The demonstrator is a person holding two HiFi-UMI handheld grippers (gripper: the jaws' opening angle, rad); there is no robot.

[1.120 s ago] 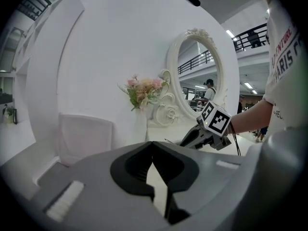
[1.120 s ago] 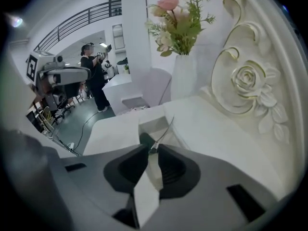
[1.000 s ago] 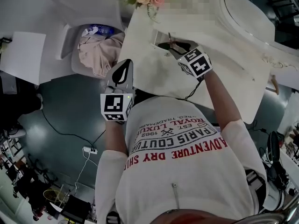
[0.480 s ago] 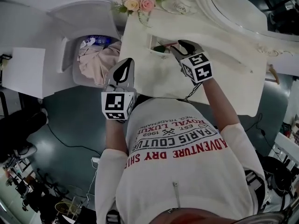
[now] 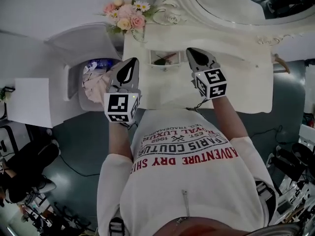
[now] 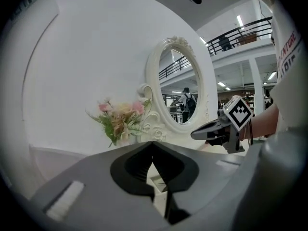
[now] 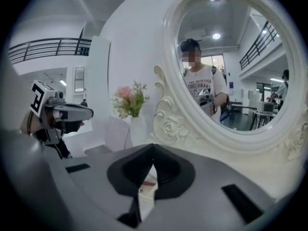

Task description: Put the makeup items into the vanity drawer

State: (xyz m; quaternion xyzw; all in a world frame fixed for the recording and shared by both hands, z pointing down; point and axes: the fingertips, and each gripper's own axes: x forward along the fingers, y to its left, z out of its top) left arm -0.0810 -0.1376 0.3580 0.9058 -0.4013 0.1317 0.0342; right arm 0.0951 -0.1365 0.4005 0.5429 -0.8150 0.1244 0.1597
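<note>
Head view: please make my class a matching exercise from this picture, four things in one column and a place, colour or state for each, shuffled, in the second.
Things:
1. flowers
2. mirror
3. drawer
4. pink cloth

Descriptions:
A. standing open in the vanity
B. lying in the white tub left of the vanity
C. pink and yellow, at the vanity's back left corner
D. oval, white-framed, along the vanity's back

Pairs: 1-C, 2-D, 3-A, 4-B

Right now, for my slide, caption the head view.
Left gripper and right gripper, jaws shut, flank the open vanity drawer.
</note>
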